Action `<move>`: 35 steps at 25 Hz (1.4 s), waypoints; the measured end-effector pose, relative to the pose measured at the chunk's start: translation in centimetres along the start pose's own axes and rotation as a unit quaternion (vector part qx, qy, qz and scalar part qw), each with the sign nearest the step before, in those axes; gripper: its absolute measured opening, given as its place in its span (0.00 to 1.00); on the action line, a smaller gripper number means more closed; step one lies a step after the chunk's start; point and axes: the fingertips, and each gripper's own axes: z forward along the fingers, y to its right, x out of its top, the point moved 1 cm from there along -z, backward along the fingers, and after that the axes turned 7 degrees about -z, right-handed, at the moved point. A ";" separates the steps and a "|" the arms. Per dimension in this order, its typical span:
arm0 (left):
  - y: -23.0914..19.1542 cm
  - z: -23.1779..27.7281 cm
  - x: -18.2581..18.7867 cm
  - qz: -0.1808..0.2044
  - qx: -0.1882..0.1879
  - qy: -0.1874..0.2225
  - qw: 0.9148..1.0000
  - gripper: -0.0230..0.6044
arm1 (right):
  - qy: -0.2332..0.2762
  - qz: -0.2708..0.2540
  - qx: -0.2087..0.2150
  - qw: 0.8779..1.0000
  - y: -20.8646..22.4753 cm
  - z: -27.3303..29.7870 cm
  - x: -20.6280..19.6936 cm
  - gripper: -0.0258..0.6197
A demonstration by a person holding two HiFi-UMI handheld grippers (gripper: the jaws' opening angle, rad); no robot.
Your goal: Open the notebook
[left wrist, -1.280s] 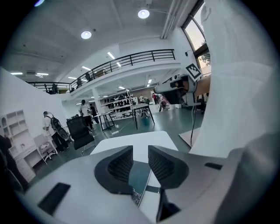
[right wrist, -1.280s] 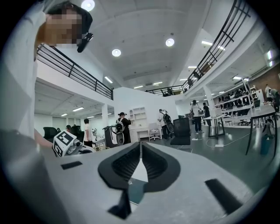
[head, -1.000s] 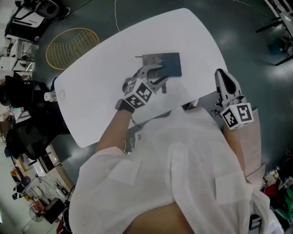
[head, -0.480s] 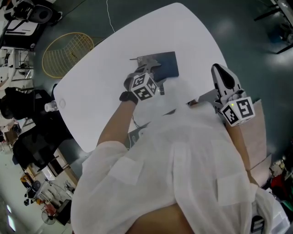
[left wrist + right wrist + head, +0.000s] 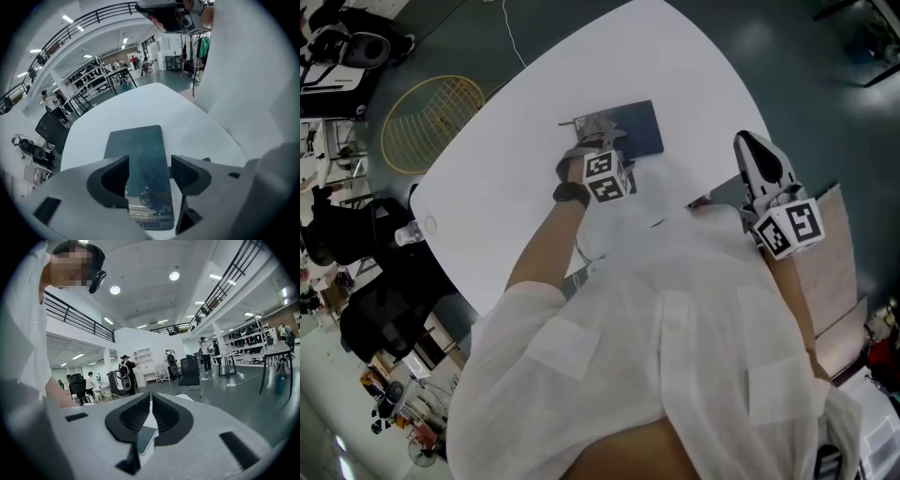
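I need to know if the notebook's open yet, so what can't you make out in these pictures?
Notebook: near end partly hidden by the left gripper, in the head view and the left gripper view.
Left gripper: jaws have just been opening, notebook between them; contact with the cover cannot be told.
Table: near edge hidden by the person's shirt, head view.
Small pale thing by the table's left edge: too small to name.

The left arm (image 5: 534, 253) extends toward the upper centre of the head view, with the left gripper (image 5: 598, 142) pitched steeply down. Its jaws have just been opening and stand wide apart, with the notebook (image 5: 140, 150) in the gap and neither pad pressing it. The right gripper (image 5: 751, 146) sits at frame right, near level, jaws closed together on nothing.
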 end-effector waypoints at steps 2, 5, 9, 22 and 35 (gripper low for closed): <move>-0.2 0.5 -0.2 0.007 0.005 -0.010 1.000 0.44 | -0.001 0.004 -0.005 1.000 0.1 -0.1 -0.1 0.07; 0.0 1.3 -0.7 0.020 0.003 -0.018 1.000 0.44 | -0.003 0.006 -0.012 1.000 0.3 -0.2 -0.5 0.07; 0.0 1.9 -0.9 0.035 0.014 -0.031 0.999 0.44 | -0.005 0.011 -0.022 1.000 0.7 -0.5 -0.6 0.07; -1.0 -1.2 1.0 0.028 0.056 -0.008 0.998 0.44 | -0.002 0.018 -0.013 1.000 0.3 -0.6 -0.7 0.07; -2.9 -4.5 2.0 -0.003 0.109 0.016 0.994 0.44 | 0.000 0.014 -0.001 1.000 -0.2 -0.6 -0.4 0.07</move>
